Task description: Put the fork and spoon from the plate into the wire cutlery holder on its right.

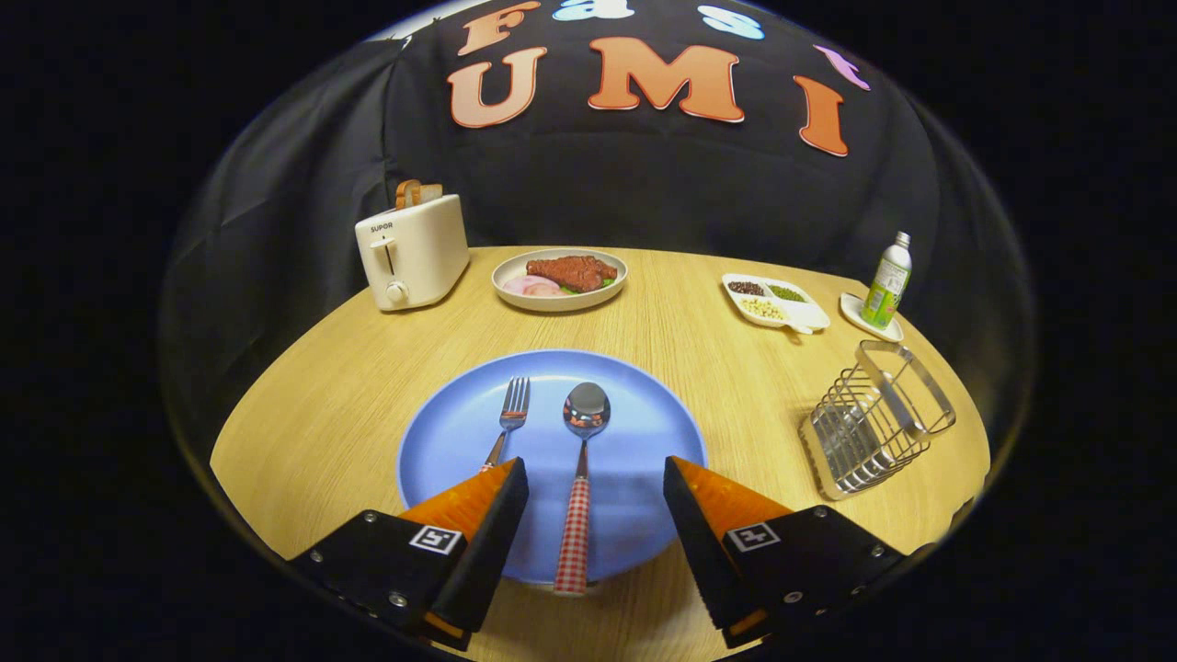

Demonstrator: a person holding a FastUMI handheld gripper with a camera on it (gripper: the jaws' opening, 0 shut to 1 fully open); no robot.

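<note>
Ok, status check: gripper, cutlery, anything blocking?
Gripper open, spoon handle between fingers. Fork and spoon both on blue plate. Wire holder at right, path clear.

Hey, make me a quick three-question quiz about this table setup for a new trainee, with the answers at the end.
1. True or false: the gripper is shut on the spoon.
2. Which piece of cutlery has its handle partly hidden behind one of the fingers? A) the spoon B) the fork C) both
3. Fill in: the fork and spoon both lie on the blue ____.

Key
1. False. The fingers are open, and the spoon's checked handle lies between them untouched.
2. B. The fork's handle runs behind one finger.
3. plate. The wire cutlery holder stands apart from it on the wooden table, with no cutlery in it.
</note>
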